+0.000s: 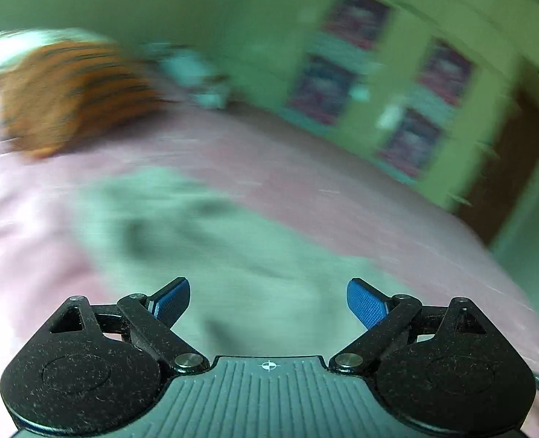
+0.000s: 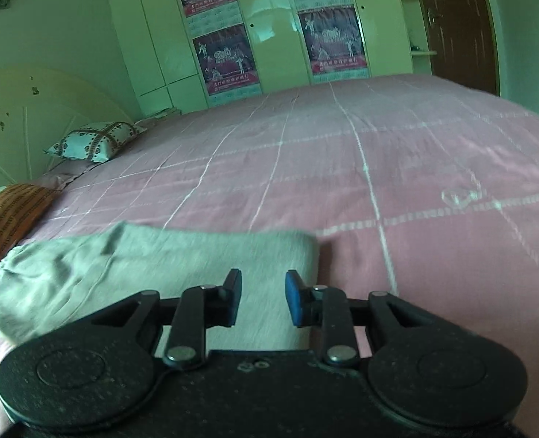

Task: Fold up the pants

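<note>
Pants folded on bed, at 10 o'clock of right gripper. Right gripper slightly parted, empty. Left gripper wide, empty.

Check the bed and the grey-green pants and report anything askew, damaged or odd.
Nothing looks damaged or spilled. The grey-green cloth pants lie folded on the pink checked bedspread, though wrinkled toward their left end, near the orange patterned pillow. The left wrist view is too motion-blurred to judge finer detail.
</note>
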Action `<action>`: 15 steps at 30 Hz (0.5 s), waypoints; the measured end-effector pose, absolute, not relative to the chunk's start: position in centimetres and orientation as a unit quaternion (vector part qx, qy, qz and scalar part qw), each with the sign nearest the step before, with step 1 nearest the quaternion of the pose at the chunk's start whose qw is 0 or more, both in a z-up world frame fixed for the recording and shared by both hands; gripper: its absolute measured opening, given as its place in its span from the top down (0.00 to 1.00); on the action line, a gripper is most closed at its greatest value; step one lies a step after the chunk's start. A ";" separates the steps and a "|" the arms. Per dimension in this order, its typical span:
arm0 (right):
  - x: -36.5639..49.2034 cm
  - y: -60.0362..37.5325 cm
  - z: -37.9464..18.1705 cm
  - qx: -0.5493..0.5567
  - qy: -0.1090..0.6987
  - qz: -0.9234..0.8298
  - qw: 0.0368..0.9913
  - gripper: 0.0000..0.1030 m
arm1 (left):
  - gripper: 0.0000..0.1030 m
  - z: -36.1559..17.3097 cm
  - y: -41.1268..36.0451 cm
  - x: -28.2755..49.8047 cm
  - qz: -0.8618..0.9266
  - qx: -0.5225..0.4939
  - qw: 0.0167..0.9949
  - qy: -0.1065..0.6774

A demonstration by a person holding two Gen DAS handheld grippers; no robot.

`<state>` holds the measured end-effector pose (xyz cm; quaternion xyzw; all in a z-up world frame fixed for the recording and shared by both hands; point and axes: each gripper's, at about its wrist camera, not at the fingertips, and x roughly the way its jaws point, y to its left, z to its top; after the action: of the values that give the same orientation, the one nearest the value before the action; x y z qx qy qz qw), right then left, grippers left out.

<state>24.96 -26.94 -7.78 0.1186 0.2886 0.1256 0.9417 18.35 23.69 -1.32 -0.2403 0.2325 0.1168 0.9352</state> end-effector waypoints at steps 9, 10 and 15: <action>23.5 -20.4 -7.2 0.104 0.317 0.162 0.929 0.79 | 0.51 -10.5 37.5 20.7 0.100 -0.513 0.829 0.197; 23.3 -19.7 -6.8 0.097 0.315 0.168 0.929 0.79 | 0.57 -11.0 37.9 21.2 0.083 -0.528 0.823 0.192; 23.9 -15.4 -5.5 0.057 0.310 0.192 0.929 0.75 | 0.66 -9.5 36.2 21.2 0.047 -0.492 0.859 0.133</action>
<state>23.89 -15.41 -5.47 0.0569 0.3098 0.1919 0.9295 21.19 36.25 -9.47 -0.4919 0.1330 0.0475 0.8591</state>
